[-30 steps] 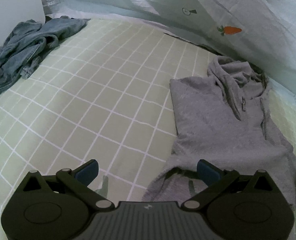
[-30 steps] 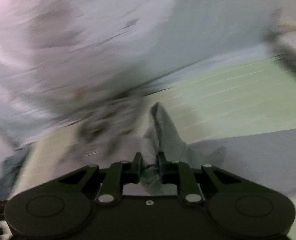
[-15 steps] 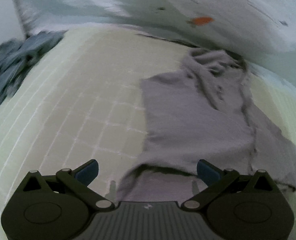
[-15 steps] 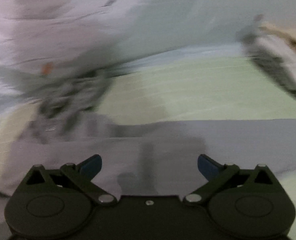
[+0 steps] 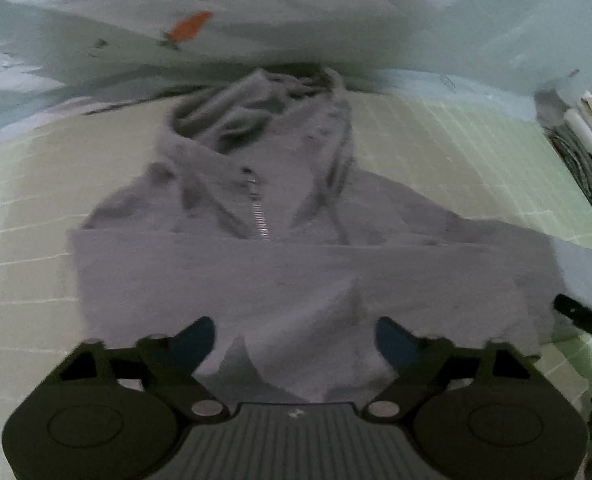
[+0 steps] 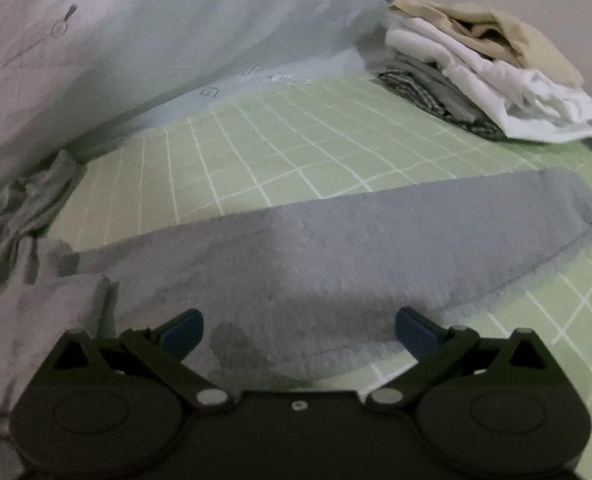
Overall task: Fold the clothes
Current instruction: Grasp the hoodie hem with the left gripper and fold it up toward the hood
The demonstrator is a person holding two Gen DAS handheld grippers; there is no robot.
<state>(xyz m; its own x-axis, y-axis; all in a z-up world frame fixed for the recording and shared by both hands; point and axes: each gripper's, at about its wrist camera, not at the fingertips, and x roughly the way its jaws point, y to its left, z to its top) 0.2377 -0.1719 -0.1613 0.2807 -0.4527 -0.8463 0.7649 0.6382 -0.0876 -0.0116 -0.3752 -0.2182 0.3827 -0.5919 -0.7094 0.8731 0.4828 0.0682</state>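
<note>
left wrist view: the grey hoodie (image 5: 279, 276) lies flat on the green checked bed sheet (image 5: 23, 216), hood toward the far edge by the pale quilt (image 5: 296, 12). the left gripper (image 5: 296, 336) hangs over its folded lower part, jaws closing, pads not pressing cloth.

right wrist view: the right gripper (image 6: 300, 328) is spread wide above a sleeve; a stack of folded clothes (image 6: 488, 68) sits at the far right corner.
</note>
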